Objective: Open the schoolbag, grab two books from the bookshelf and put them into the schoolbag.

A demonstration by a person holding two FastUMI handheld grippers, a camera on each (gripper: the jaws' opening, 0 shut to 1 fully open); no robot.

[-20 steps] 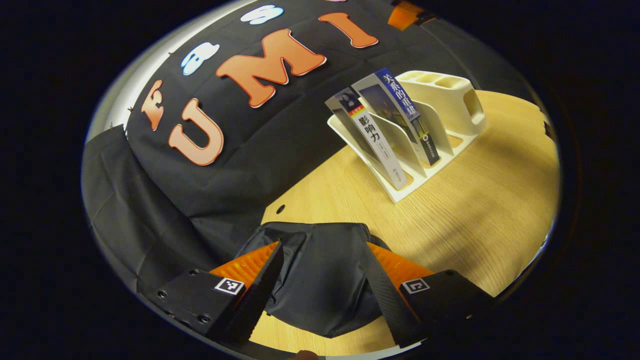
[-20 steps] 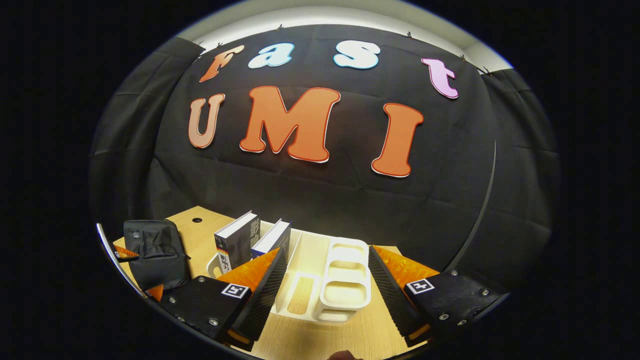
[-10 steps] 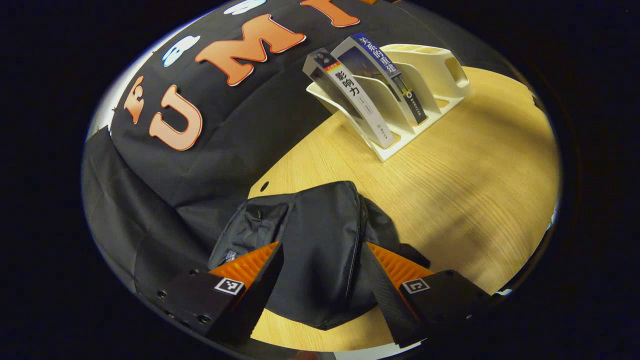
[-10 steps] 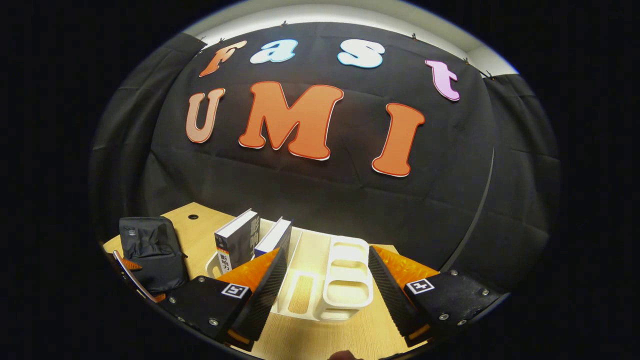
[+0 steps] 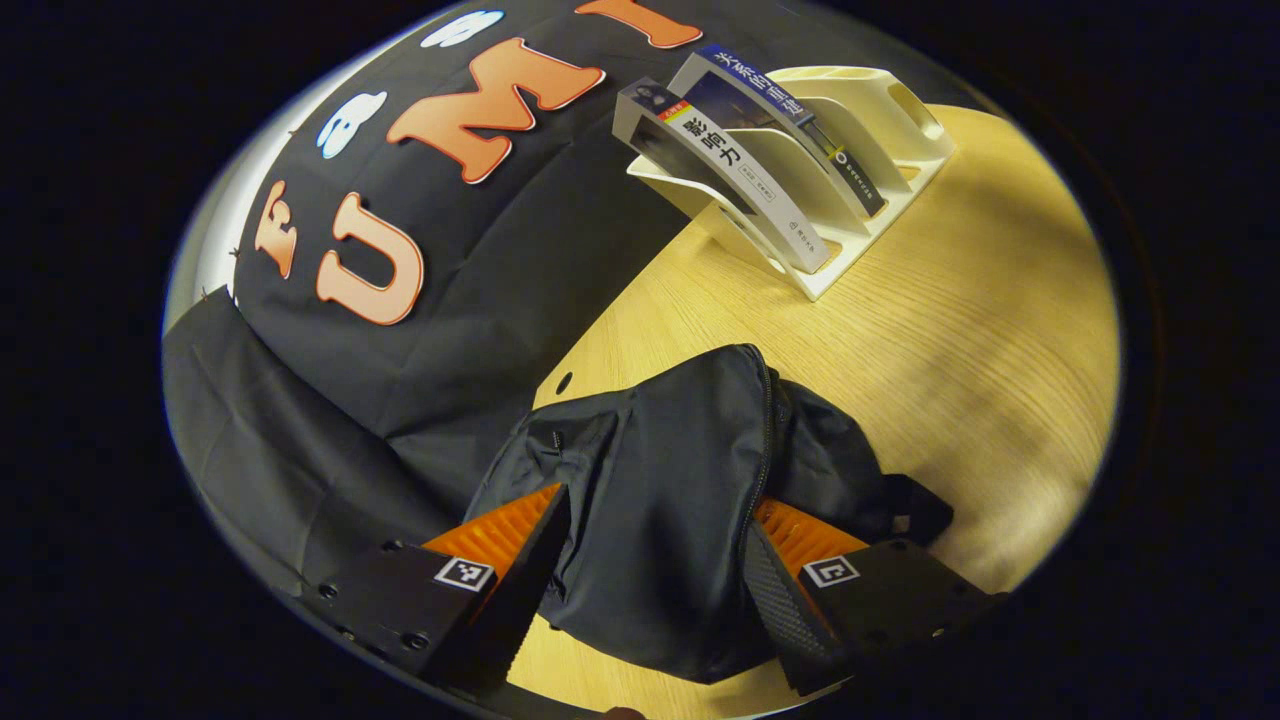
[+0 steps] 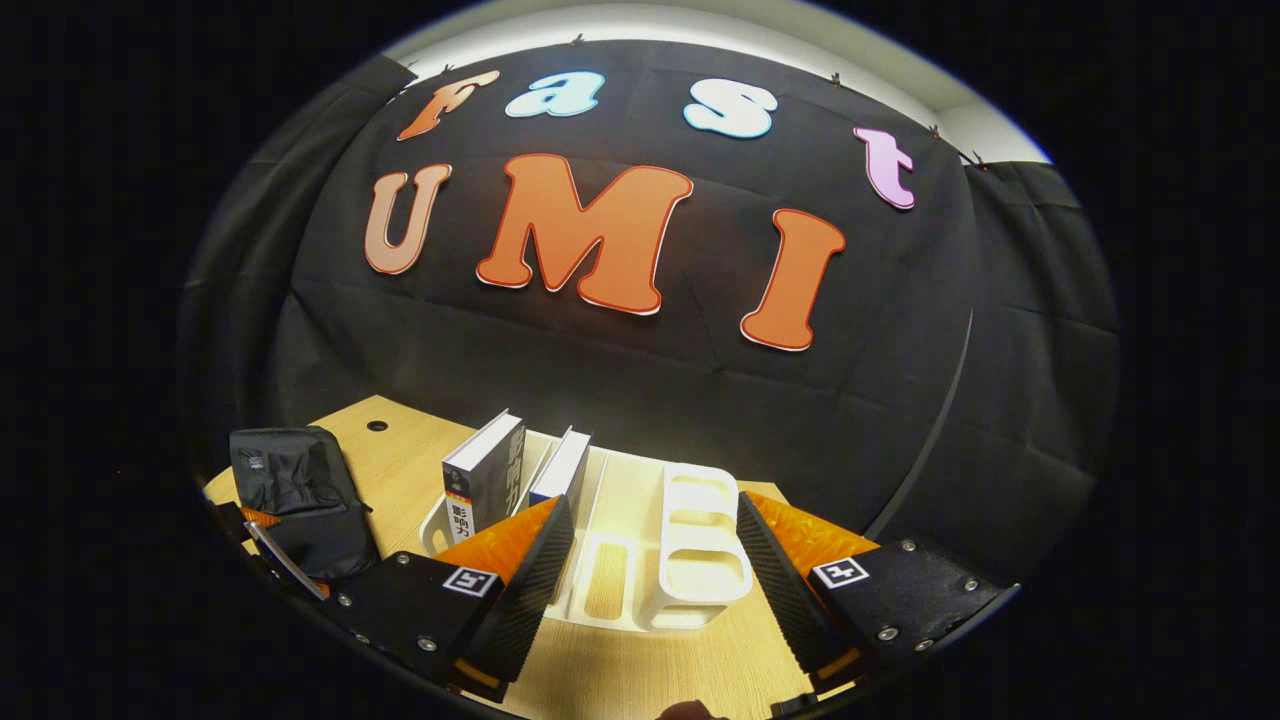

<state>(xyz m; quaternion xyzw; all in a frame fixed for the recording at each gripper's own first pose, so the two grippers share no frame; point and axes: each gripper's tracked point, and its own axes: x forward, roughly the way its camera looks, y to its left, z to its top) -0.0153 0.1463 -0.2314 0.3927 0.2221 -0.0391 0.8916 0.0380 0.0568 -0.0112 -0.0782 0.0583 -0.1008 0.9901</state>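
Observation:
A black schoolbag (image 5: pixel 680 490) lies on the wooden table, its zipper line (image 5: pixel 762 440) running along the top and looking closed. My left gripper (image 5: pixel 655 570) stands open, its fingers on either side of the bag's near part, just above it. Two books, a white-spined one (image 5: pixel 735 165) and a blue-topped one (image 5: pixel 790 120), lean in a white bookshelf rack (image 5: pixel 880 215) farther back. In the right gripper view my right gripper (image 6: pixel 655 575) is open, held above the rack (image 6: pixel 690 560), with both books (image 6: pixel 490 470) to its left and the bag (image 6: pixel 295 490) at far left.
The wooden table (image 5: pixel 980 330) has bare room between bag and rack. A small round hole (image 5: pixel 563 382) sits in the tabletop near the back wall. The rack's right end holds several open cream compartments (image 6: pixel 700 530). Black cloth walls close the back and sides.
My left gripper has moved forward and down over the schoolbag, which now looms larger between its fingers. The right gripper drifted slightly, still open above the rack.

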